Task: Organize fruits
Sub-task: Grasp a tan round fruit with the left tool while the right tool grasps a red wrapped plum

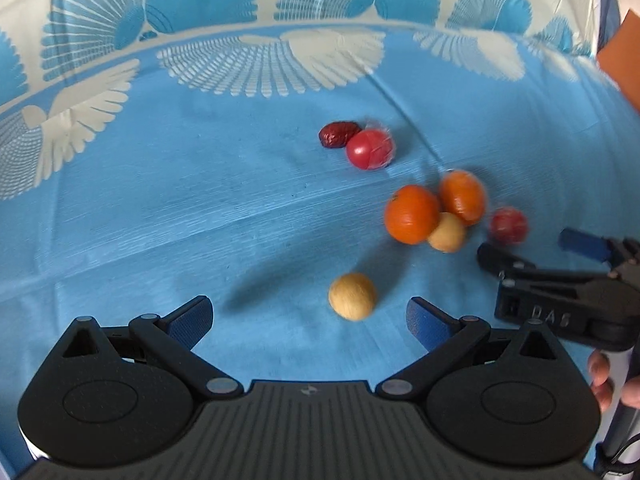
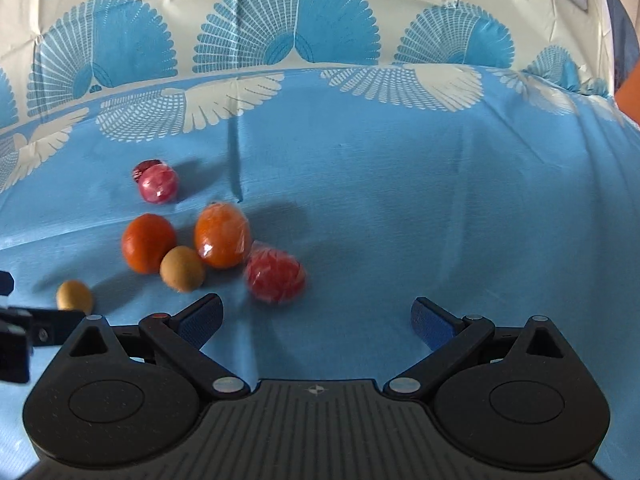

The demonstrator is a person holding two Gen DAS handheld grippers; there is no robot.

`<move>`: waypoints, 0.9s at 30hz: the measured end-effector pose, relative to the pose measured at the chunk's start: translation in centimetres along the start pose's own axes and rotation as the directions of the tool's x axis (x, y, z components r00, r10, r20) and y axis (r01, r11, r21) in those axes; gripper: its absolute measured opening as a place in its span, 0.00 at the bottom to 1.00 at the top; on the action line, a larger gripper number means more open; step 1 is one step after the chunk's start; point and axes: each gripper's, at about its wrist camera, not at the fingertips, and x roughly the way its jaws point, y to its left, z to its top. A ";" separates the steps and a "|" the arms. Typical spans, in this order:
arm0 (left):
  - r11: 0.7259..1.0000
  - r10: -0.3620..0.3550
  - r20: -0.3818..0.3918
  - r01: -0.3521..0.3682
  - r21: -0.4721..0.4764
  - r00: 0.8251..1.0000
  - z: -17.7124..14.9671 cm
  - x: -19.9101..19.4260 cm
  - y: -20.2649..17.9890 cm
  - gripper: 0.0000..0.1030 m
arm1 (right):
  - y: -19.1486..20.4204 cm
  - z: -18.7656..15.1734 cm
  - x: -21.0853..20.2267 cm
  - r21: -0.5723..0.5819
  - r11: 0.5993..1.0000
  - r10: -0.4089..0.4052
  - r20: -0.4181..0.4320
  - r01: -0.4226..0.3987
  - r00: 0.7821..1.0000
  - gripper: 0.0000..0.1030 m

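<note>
Several fruits lie on a blue tablecloth (image 1: pixel 200 208). A tan round fruit (image 1: pixel 352 297) lies just ahead of my open, empty left gripper (image 1: pixel 310 314). Two oranges (image 1: pixel 412 214) (image 1: pixel 463 198) and a second tan fruit (image 1: pixel 447 232) touch in a cluster. A wrapped red fruit (image 1: pixel 509 225) lies right of them, near the right gripper's fingers (image 1: pixel 496 258). A dark red date (image 1: pixel 338 133) touches another wrapped red fruit (image 1: pixel 370 149) farther back. My right gripper (image 2: pixel 316 318) is open and empty, with a wrapped red fruit (image 2: pixel 275 276) just ahead on its left.
The cloth's white and blue fan-patterned border (image 2: pixel 288 40) runs along the far side. An orange object (image 1: pixel 620 68) sits at the far right edge. The left gripper's body (image 2: pixel 16 336) shows at the left edge of the right wrist view.
</note>
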 end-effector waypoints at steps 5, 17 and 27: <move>1.000 0.012 0.057 -0.013 0.020 0.998 -0.3 0.1 -0.4 0.82 | 0.4 0.1 0.9 -0.046 0.999 -0.026 0.056 0.029 0.998 0.99; 0.998 -0.067 0.125 0.069 -0.012 0.990 -3.1 -9.8 0.6 0.27 | -1.3 0.6 -5.6 0.117 0.993 -0.010 0.106 -0.002 0.994 0.32; 0.989 0.061 0.171 -0.037 -0.142 0.983 -10.8 -26.7 8.0 0.27 | 1.4 -1.2 -23.2 0.085 0.985 0.121 0.272 -0.149 0.955 0.32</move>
